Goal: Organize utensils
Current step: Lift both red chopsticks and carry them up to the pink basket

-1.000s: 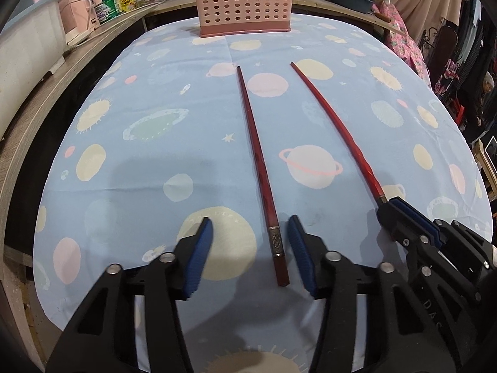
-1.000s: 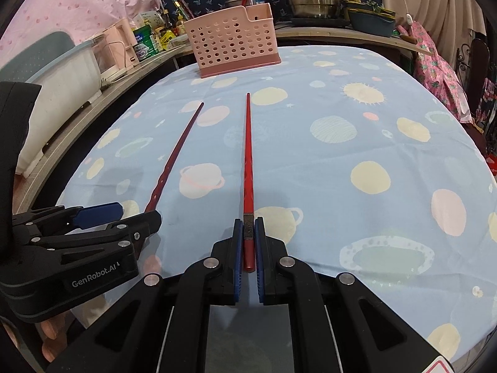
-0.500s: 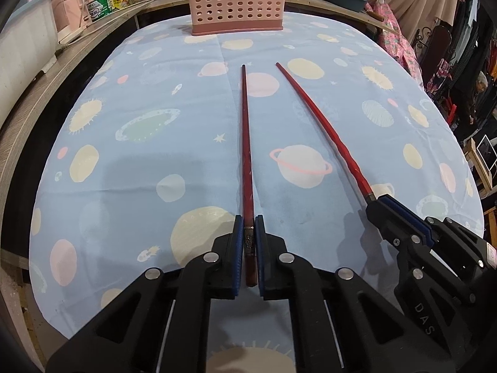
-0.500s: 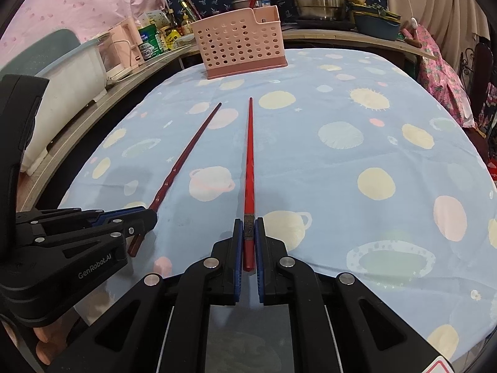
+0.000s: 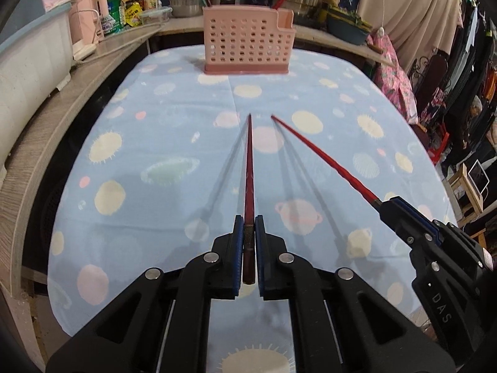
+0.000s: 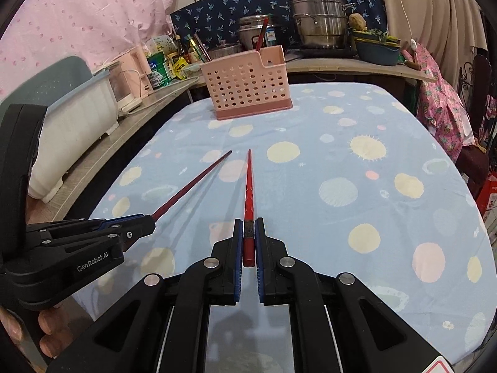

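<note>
My left gripper is shut on the thick end of a dark red chopstick, which sticks out ahead above the planet-print tablecloth. My right gripper is shut on the end of a brighter red chopstick. Both sticks hang above the cloth and cast shadows on it. Each view shows the other gripper at its side: the right gripper with the bright chopstick, the left gripper with the dark chopstick. A pink perforated utensil basket stands upright at the far end of the table.
A wooden counter runs along the left and back edges, carrying a white bin, bottles and steel pots. Hanging clothes and furniture crowd the right side. Fingers of a hand show at the lower left of the right wrist view.
The left gripper's jaws, open around the dark chopstick a second ago, shut on it. Both grippers then rose, lifting the two chopsticks off the cloth.
</note>
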Demonstrator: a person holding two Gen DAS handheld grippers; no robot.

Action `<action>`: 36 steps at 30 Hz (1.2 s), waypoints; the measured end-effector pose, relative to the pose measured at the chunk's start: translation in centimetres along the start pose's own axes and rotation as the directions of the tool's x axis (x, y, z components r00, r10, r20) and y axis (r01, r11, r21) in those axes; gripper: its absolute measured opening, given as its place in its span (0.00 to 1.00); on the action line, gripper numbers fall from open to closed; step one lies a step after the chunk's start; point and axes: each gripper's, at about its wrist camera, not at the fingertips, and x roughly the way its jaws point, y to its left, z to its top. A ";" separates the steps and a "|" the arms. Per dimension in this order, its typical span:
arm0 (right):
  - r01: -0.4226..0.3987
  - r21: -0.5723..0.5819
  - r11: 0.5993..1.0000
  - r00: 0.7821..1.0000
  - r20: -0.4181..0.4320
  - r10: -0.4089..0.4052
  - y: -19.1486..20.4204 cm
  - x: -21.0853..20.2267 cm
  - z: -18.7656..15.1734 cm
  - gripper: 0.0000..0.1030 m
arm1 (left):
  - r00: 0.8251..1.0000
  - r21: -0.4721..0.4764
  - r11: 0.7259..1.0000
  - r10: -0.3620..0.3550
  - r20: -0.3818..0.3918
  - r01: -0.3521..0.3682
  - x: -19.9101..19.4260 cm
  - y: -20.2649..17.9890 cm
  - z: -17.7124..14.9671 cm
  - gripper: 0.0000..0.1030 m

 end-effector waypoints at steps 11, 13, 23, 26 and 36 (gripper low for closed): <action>-0.020 0.022 1.000 0.987 0.157 0.016 -0.9 -2.4 7.3 0.07 | 0.988 -0.049 0.999 -0.004 0.152 0.011 -3.7 1.8 6.9 0.07; -0.019 0.025 0.999 0.983 0.182 0.014 -1.2 -2.4 8.8 0.07 | 0.986 -0.050 0.999 -0.005 0.164 0.013 -3.8 2.0 7.9 0.07; -0.045 0.055 0.998 0.976 0.216 0.032 -1.5 -0.3 13.9 0.07 | 0.979 -0.060 0.998 0.023 0.201 -0.011 -3.2 2.7 13.1 0.07; -0.040 0.047 0.998 0.975 0.221 0.028 -1.3 0.4 15.0 0.07 | 0.979 -0.064 0.998 0.023 0.205 -0.011 -2.8 3.0 14.3 0.07; -0.064 0.048 0.997 0.968 0.247 0.050 -1.3 1.8 19.2 0.07 | 0.970 -0.090 0.996 0.024 0.243 -0.002 -3.1 4.2 18.9 0.07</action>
